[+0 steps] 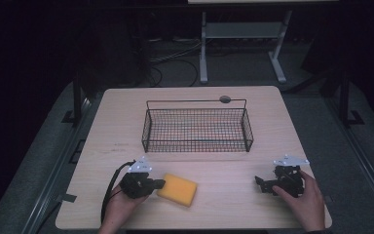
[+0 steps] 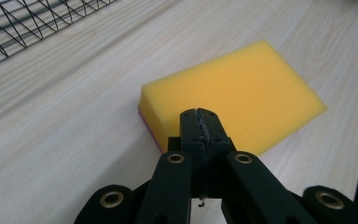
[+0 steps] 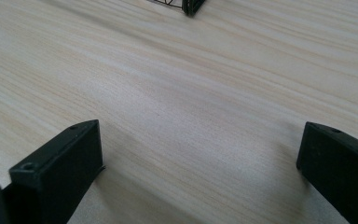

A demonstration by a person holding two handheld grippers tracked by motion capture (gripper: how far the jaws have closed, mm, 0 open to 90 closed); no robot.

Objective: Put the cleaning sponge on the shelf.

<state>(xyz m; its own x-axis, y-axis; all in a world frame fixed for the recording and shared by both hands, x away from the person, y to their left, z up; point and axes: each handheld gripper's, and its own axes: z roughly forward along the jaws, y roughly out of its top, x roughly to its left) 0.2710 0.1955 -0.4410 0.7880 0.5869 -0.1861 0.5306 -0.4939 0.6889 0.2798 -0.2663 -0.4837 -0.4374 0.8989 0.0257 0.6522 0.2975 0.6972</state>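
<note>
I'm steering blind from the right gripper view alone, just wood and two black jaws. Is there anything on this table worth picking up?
Observer: Yes, a yellow sponge lies flat near the front edge, over on the left gripper's side.
Operator: Is the left gripper holding it?
Observer: No. Its jaws are closed together, tips at the sponge's near edge with nothing between them.
Operator: That black corner at the top of my view, what is it?
Observer: A corner of a wire basket standing mid-table, with nothing in it.
</note>
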